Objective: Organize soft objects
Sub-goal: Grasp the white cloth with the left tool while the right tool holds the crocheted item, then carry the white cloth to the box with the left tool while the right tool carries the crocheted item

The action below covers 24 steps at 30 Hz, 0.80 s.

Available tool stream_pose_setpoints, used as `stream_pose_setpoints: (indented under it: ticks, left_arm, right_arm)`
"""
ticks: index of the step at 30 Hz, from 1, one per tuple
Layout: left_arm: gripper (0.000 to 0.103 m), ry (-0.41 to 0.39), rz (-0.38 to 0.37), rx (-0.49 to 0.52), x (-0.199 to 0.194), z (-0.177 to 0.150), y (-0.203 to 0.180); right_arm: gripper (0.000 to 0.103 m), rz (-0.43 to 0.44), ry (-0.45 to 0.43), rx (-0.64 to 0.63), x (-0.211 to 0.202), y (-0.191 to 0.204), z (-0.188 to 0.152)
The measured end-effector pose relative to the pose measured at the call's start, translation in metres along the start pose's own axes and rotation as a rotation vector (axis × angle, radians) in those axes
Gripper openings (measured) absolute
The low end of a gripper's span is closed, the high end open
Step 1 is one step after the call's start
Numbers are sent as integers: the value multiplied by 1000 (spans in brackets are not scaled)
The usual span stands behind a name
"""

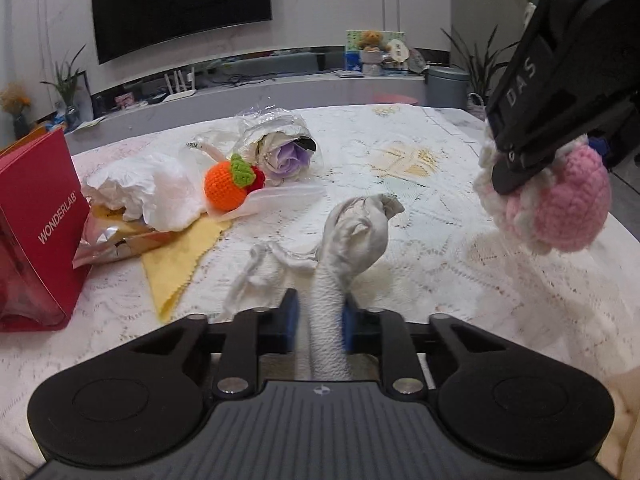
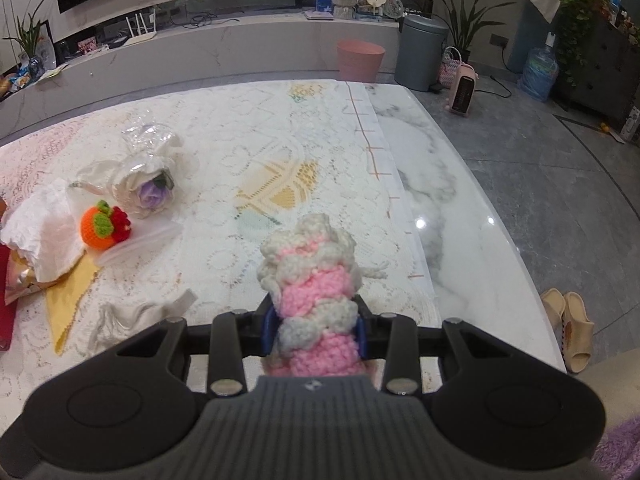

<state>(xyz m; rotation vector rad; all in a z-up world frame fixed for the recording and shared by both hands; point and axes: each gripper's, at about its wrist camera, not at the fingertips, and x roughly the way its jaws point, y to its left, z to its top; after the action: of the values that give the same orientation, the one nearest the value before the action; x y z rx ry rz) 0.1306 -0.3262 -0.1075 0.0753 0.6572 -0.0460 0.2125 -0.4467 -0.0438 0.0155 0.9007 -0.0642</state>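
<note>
My left gripper (image 1: 320, 320) is shut on a whitish-grey cloth item (image 1: 352, 232); its blue pads pinch the narrow neck, and the bunched end sticks up ahead while a loose flap lies on the lace tablecloth (image 1: 420, 208). My right gripper (image 2: 318, 330) is shut on a pink and white crochet toy (image 2: 312, 264), held above the table. In the left wrist view the right gripper (image 1: 516, 176) hangs at the upper right with the crochet toy (image 1: 560, 208) in it. Part of the cloth item (image 2: 120, 316) shows at the lower left of the right wrist view.
At the left lie an orange crochet fruit (image 1: 224, 186), a wrapped purple flower (image 1: 288, 156), crumpled white paper (image 1: 140, 188), a yellow cloth (image 1: 176, 256) and a red box (image 1: 36, 220). Bare marble table (image 2: 460, 200) runs along the right edge.
</note>
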Motion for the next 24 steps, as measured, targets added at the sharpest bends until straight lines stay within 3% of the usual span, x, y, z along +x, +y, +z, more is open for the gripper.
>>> stream_pose_setpoints:
  ticks: [6, 17, 24]
  left_arm:
    - [11, 22, -136, -102, -7, 5, 36]
    - [11, -4, -180, -163, -29, 25, 74]
    - [11, -36, -165, -164, -49, 47, 84]
  right_arm:
    - [36, 22, -36, 4, -11, 2, 3]
    - [36, 69, -112, -12, -34, 15, 10]
    - [36, 117, -153, -72, -53, 41, 11]
